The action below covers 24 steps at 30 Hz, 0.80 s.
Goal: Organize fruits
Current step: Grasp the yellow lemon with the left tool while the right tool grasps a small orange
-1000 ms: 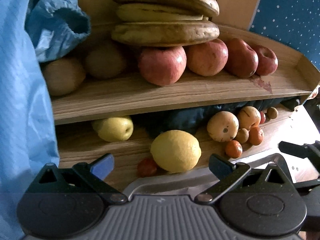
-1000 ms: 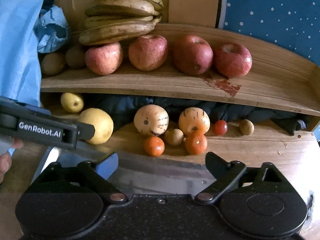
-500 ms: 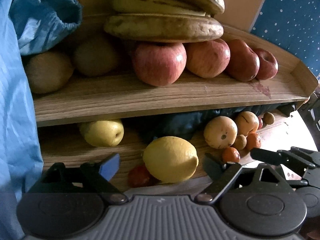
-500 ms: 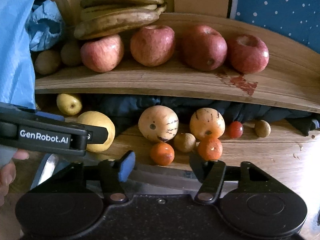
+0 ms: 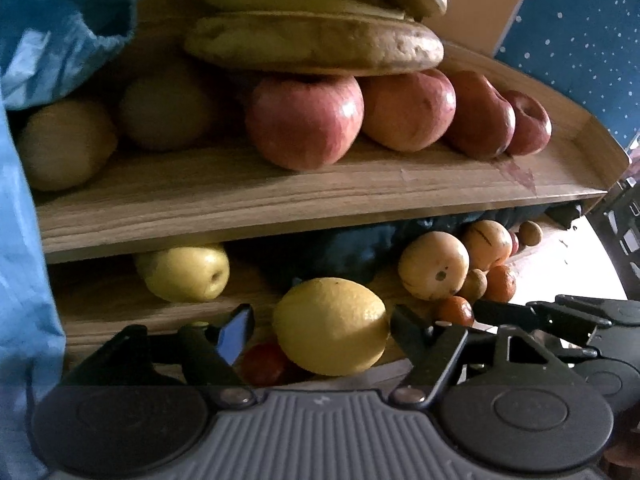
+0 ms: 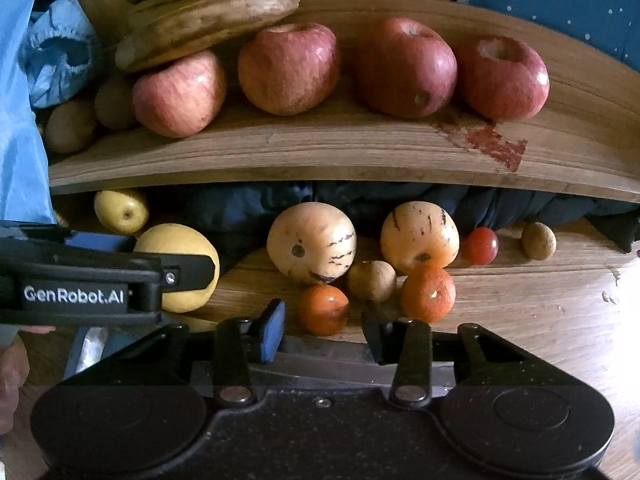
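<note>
A yellow lemon (image 5: pixel 332 326) lies on the lower wooden shelf (image 5: pixel 120 312), between the fingers of my left gripper (image 5: pixel 320 330). Its jaws are closing; the blue left pad (image 5: pixel 236 330) still stands off the lemon. A small red tomato (image 5: pixel 262 362) sits just beside the lemon. In the right wrist view a small orange (image 6: pixel 323 309) sits between the fingers of my right gripper (image 6: pixel 322 332). Those jaws are closing too, with gaps on both sides of the orange. The left gripper's body (image 6: pixel 108 276) hides part of the lemon (image 6: pixel 180 244).
The upper shelf (image 6: pixel 320 152) holds bananas (image 6: pixel 208 16), several red apples (image 6: pixel 288 68) and brown kiwis (image 6: pixel 70 126). On the lower shelf lie a yellow pear (image 6: pixel 120 210), two pale striped fruits (image 6: pixel 312 242), another orange (image 6: pixel 428 294), brown balls (image 6: pixel 371 280) and a dark cloth (image 6: pixel 248 204). Blue fabric (image 5: pixel 24 280) hangs at the left.
Both grippers' jaws have narrowed. The left has come in around the lemon. The right has drawn closer to the shelf and now brackets the small orange.
</note>
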Motion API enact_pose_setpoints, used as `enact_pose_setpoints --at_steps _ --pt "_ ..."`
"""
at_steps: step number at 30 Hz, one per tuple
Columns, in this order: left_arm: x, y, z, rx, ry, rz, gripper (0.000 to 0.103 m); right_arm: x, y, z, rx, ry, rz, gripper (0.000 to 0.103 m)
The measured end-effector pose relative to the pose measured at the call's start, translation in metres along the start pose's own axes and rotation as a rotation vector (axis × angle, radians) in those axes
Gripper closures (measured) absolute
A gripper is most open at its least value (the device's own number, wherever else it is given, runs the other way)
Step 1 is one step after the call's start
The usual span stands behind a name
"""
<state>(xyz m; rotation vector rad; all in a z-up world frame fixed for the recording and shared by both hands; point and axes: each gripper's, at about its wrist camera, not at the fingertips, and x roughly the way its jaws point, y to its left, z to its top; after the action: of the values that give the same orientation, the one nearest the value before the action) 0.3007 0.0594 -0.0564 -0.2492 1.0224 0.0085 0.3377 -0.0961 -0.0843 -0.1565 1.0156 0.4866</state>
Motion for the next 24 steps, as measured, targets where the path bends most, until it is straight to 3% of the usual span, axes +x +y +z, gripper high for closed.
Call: enact_pose_setpoints --at_steps 7,16,24 --pt "0.008 0.001 0.001 -0.01 0.028 -0.021 0.029 0.004 -0.008 0.004 0.021 0.019 0.02 0.061" --pt "0.01 0.004 0.002 -0.023 0.026 -0.036 0.031 0.006 -0.013 0.007 0.036 0.027 0.028 0.072" --pt "0.007 0.006 0.0 -0.058 0.018 -0.03 0.032 0.002 -0.014 0.006 0.048 0.017 0.046 0.072"
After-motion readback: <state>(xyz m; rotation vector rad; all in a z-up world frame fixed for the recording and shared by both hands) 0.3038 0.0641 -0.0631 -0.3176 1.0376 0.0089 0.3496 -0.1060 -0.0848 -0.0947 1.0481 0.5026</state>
